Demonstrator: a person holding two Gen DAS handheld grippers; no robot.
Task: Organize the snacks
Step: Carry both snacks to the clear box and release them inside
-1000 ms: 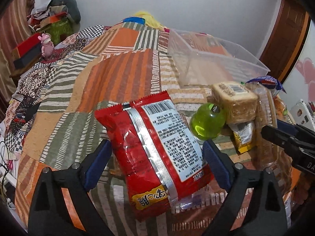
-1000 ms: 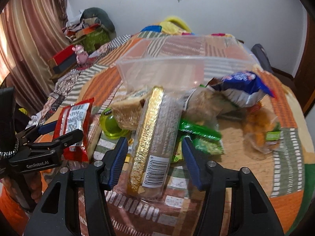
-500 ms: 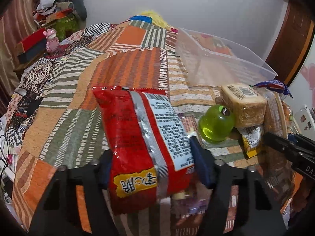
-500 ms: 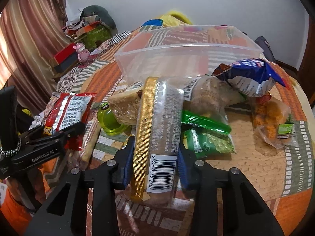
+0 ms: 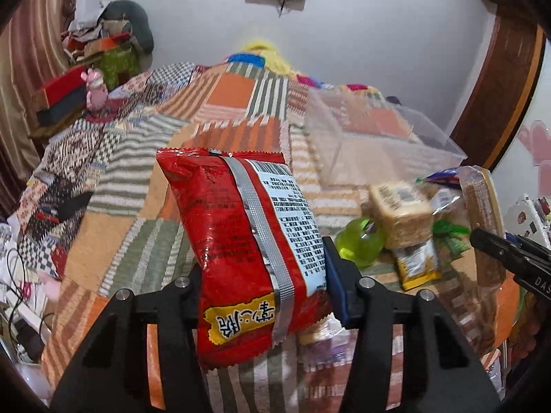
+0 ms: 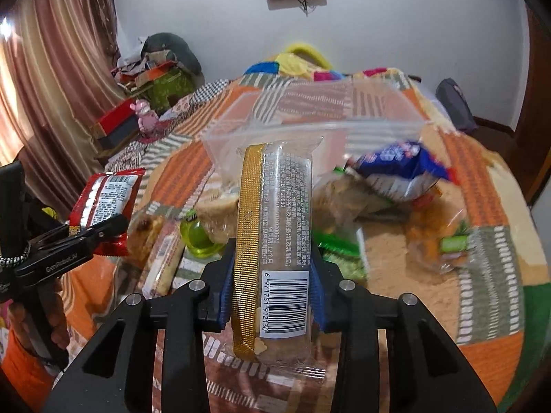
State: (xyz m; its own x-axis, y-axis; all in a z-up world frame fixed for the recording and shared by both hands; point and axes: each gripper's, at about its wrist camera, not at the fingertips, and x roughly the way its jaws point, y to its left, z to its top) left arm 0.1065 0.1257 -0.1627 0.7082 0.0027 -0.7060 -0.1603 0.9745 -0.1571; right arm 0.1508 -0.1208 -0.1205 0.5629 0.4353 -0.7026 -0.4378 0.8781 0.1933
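Setting: bedroom with white wall, brown curtain at left, dark screen high on the wall; patchwork bedspread (image 5: 220, 110) on the bed served as work surface.
Left tongs (image 5: 263, 275): still closing, pads pressed on the lower part of a red snack bag (image 5: 241, 237), held upright at frame centre, clear of the bed.
Right tongs (image 6: 272, 296): narrow, clamped on the sides of a long clear biscuit pack with gold strip (image 6: 275, 241), lifted at frame centre.
Step in hand, as judged: pick-up finished on both sides, carry toward the bin about to start.
Destination: clear plastic bin (image 6: 310, 127), upper centre of the right wrist view, upper right of the left wrist view; looked empty.
Next move, as judged: more lift to clear the near rim, forward travel over the heap, release inside the bin; one load at a time likely safer, both paths meeting at the same opening.
Count, tongs: two, both loaded.
Count, bins: one.
Count, held snacks: two.
Count, green round jelly cup (image 6: 199, 237): one, lower left of centre.
Count, blue and white bag (image 6: 399, 168): one, right of centre.
Count, bag of orange puffs (image 6: 430, 237): one, right side.
Count, green packet (image 6: 339, 244): one seen, partly hidden.
Count, cake or bread packs in the heap: at least two, exact number unclear through blur and overlap.
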